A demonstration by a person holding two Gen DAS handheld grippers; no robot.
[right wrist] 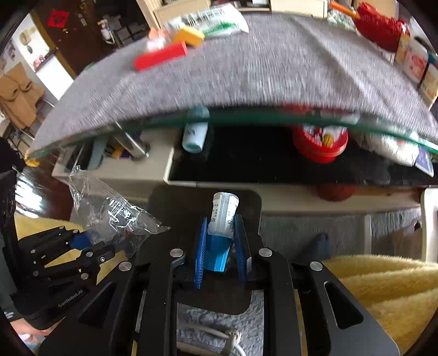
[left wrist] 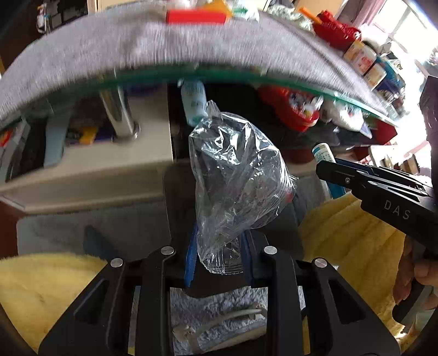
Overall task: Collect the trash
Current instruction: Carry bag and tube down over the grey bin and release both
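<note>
My left gripper [left wrist: 219, 252] is shut on a crumpled clear plastic bag [left wrist: 235, 175], which stands up from between its blue pads. In the right wrist view the same left gripper [right wrist: 90, 241] and bag [right wrist: 115, 213] appear at the left. My right gripper [right wrist: 220, 241] is shut on a small white bottle with a blue cap [right wrist: 223, 219], cap end toward the camera. In the left wrist view the right gripper [left wrist: 325, 167] enters from the right with the bottle [left wrist: 324, 154] at its tip. Both are held in front of and below the table edge.
A glass table with a grey cloth [right wrist: 246, 71] carries a red box [right wrist: 161, 56], a yellow block [right wrist: 190, 37], packets and red containers [right wrist: 380, 24]. A lower shelf [right wrist: 273, 153] holds a red tin [right wrist: 320, 142] and a bottle [right wrist: 195, 134]. Yellow fleece [right wrist: 383, 287] lies on both sides.
</note>
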